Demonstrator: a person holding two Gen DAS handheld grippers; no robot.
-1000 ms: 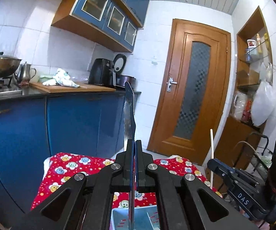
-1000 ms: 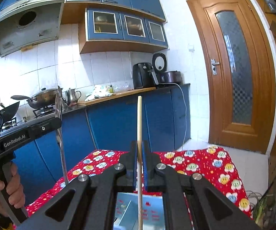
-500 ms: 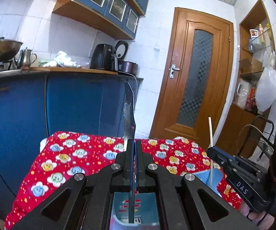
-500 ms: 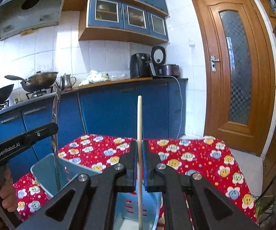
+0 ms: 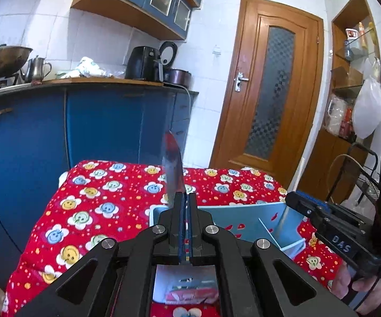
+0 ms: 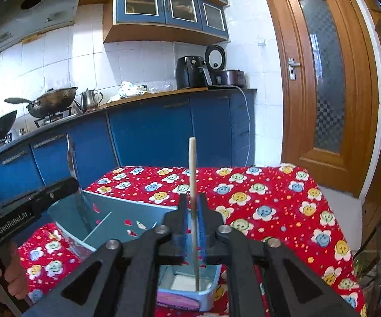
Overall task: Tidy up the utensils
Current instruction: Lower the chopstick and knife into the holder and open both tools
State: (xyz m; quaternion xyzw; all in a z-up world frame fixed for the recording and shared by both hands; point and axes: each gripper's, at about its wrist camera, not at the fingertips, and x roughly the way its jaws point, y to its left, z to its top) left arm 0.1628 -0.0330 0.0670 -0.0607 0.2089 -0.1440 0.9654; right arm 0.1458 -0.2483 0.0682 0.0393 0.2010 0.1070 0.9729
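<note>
Red flowered tablecloth covered a kitchen table holding a blue caddy. Left gripper clenched a knife upright over it. Right gripper was opening around a chopstick standing in the caddy.

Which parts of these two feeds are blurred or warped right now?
Left wrist view: the knife blade is smeared and catches red reflections, and the door bows with the fisheye. Right wrist view: the chopstick is sharp, and the counter curves.
</note>
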